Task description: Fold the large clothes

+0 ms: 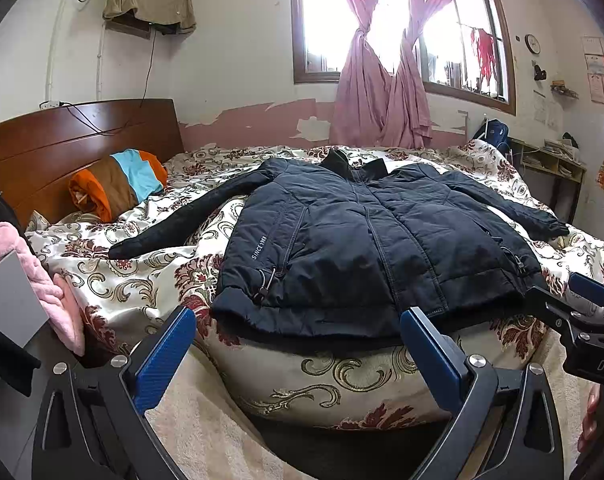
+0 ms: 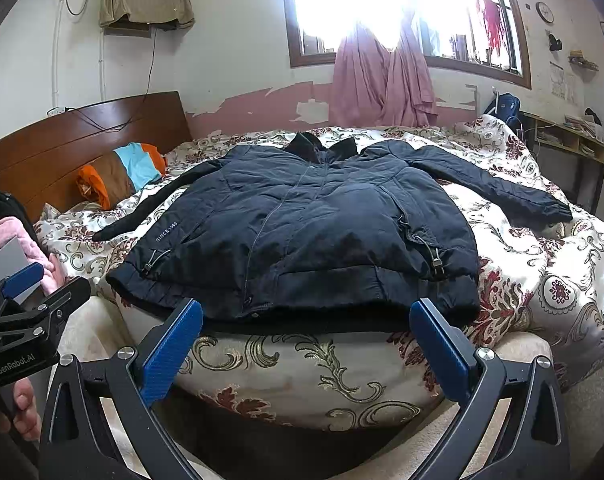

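A dark navy padded jacket (image 1: 342, 232) lies flat, front up, on the bed with both sleeves spread out; it also shows in the right wrist view (image 2: 310, 224). Its hem lies at the bed's near edge. My left gripper (image 1: 298, 324) is open and empty, just short of the hem, left of the jacket's middle. My right gripper (image 2: 306, 316) is open and empty, just short of the hem near its right half. The right gripper also shows at the right edge of the left wrist view (image 1: 590, 308), and the left gripper at the left edge of the right wrist view (image 2: 26, 296).
The bed carries a floral quilt (image 1: 150, 280). An orange, brown and blue bundle (image 1: 118, 184) lies by the wooden headboard (image 1: 62, 140). Pink fabric (image 1: 30, 264) lies at the left. A window with pink curtains (image 1: 382, 92) is behind, and a desk (image 1: 550, 168) at the far right.
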Demonstrator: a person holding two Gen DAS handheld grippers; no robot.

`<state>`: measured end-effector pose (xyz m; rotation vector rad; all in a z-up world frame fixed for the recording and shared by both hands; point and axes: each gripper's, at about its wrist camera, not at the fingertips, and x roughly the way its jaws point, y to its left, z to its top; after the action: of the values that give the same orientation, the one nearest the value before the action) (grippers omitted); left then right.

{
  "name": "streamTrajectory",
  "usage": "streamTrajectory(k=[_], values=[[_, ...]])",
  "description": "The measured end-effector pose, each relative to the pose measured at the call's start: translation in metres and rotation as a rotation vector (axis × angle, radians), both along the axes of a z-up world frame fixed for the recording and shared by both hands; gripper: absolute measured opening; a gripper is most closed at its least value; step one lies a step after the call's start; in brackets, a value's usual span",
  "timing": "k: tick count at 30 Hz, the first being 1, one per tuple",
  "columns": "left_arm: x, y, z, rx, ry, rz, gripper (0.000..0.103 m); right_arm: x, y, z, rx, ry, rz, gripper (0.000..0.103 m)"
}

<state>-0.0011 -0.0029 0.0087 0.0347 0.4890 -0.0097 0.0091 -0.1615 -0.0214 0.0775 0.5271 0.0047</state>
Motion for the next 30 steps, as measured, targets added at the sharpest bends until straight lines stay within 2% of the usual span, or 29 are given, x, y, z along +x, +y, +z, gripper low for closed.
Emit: streamTrajectory(k=[24, 30], values=[[-0.002, -0.001, 0.001, -0.011, -0.001, 0.003, 0.103, 0.002, 0.001, -0.001, 0.001, 0.006, -0.006, 0.102], [0.011, 0.0, 0.009, -0.008, -0.014, -0.002, 0.103, 0.007, -0.008, 0.008, 0.009, -0.031, -0.001, 0.102]])
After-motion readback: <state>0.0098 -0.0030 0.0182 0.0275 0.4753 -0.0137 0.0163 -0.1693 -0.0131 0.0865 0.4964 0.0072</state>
